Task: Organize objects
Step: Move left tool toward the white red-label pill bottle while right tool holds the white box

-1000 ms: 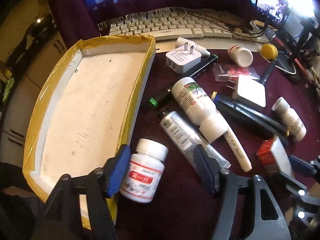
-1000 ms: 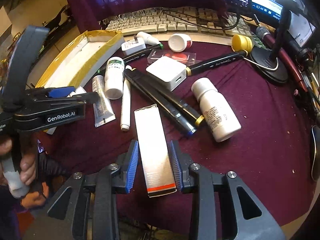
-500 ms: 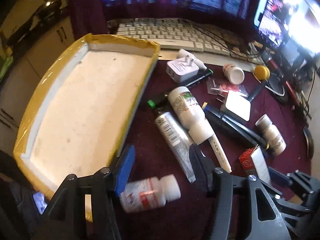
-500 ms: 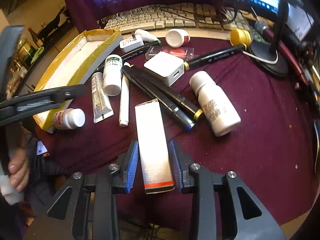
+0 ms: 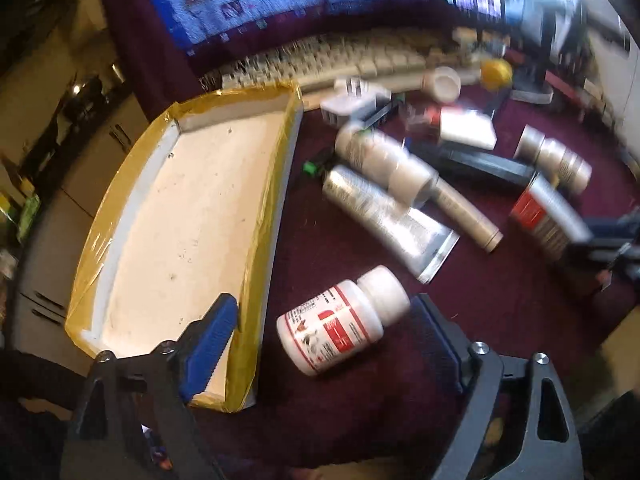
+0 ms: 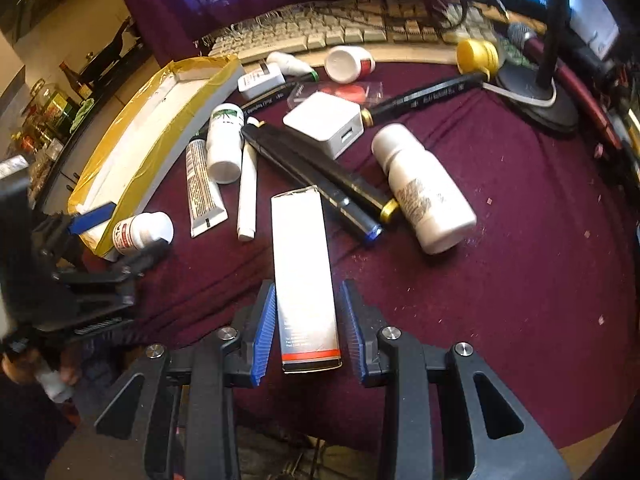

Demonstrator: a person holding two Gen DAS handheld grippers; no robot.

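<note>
Both tongs point down at the tabletop [image 6: 500, 248]; my left tongs [image 5: 326, 340] have just been opening, released around the fallen pill bottle [image 5: 344, 320] beside the tray [image 5: 264, 216]; my right tongs [image 6: 310, 330] straddle the carton [image 6: 304, 276], pads apart from it.

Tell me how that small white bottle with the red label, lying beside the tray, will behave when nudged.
The red-labelled bottle lies on its round side, so it will probably roll. Its plastic looks smooth, perhaps slippery. The soft cloth may slow it.

Maroon-clothed table [image 6: 500, 280] bears tray [image 5: 256, 272], bottles, markers, chargers, keyboard [image 6: 340, 28].
</note>
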